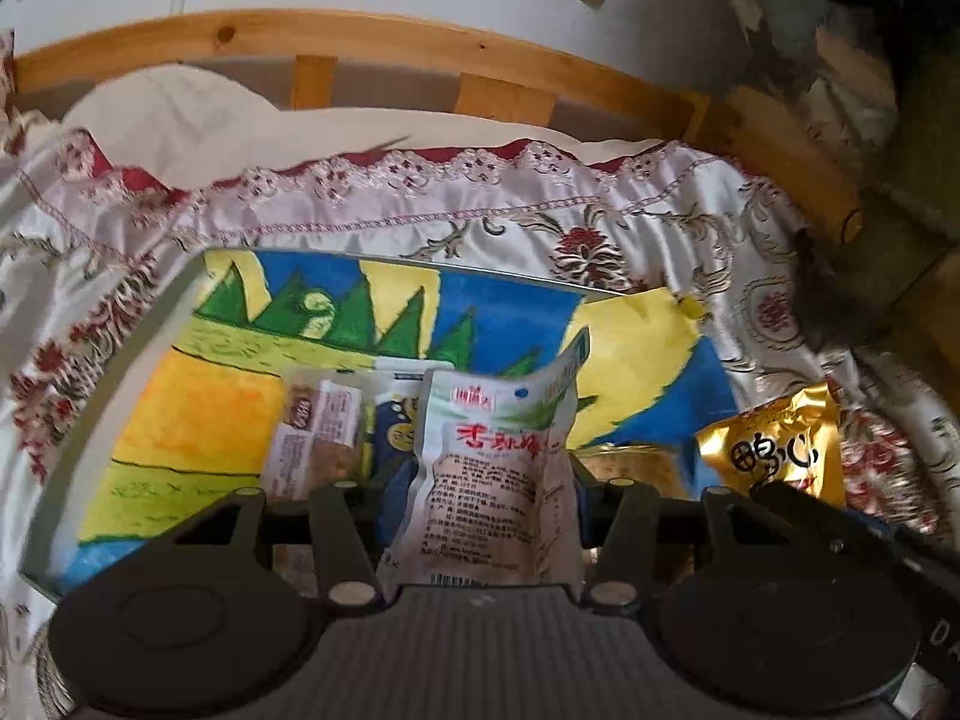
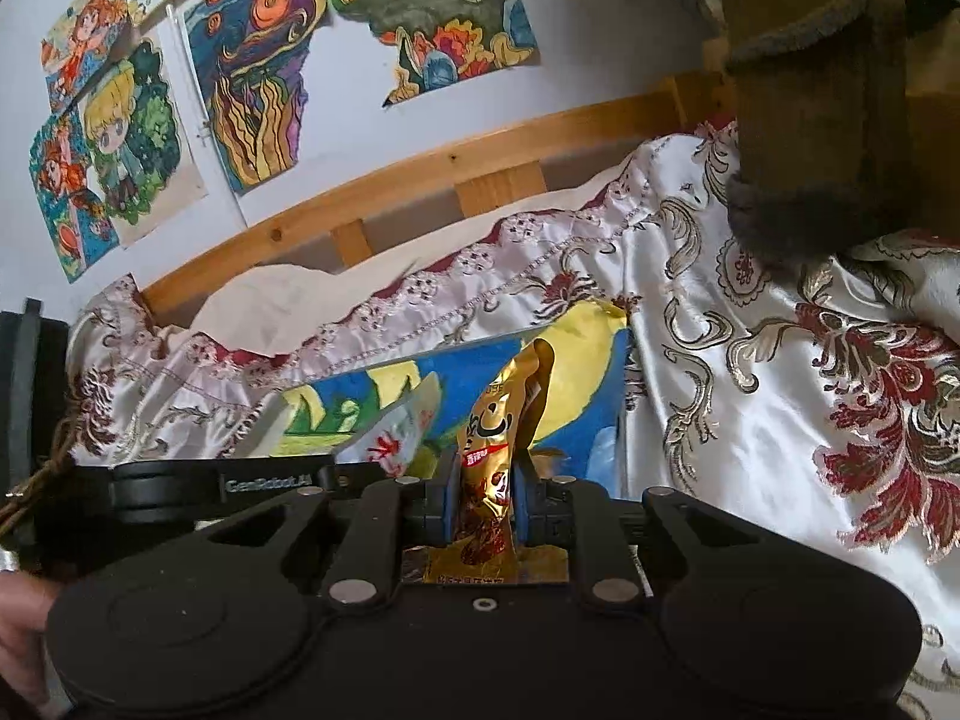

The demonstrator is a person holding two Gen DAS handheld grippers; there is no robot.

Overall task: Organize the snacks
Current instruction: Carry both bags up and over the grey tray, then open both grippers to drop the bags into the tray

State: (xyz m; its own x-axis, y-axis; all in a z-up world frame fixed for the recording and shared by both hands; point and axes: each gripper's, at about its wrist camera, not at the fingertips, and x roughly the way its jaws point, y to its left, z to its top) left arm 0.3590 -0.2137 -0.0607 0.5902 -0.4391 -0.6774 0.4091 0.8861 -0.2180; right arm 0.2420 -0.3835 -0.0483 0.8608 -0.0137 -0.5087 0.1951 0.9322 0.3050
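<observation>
Both grippers hang over a painted tray [image 1: 180,396], a shallow pale-rimmed tray with a bright landscape picture on its floor, which lies on a bed covered by a white satin bedspread [image 2: 750,360] with red and gold flowers.

The left gripper [image 1: 480,480] has a white snack pouch [image 1: 486,462] with red characters between its fingers. The pouch's long axis runs straight out along the fingers, its top corner tilting up over the tray's far half. The fingers stand roughly half open, and the pouch fills the gap; blur keeps me from telling whether the pads are pressing on it or only flanking it. Just beyond and to the left of the fingertips, small wrapped snack bars [image 1: 318,426] already lie on the tray floor, touching one another.

The right gripper [image 2: 483,498] is closed tight on a gold snack packet [image 2: 492,456], pinched thin between the blue pads, standing upright with its long axis pointing forward and up. In the left wrist view this packet sits just beside the tray's right edge, over the bedspread.

The left pouch is nearer the row of snack bars, directly behind it, so it looks the likelier to be set down first, beside those bars; the gold packet would have to travel inward over the tray rim.
</observation>
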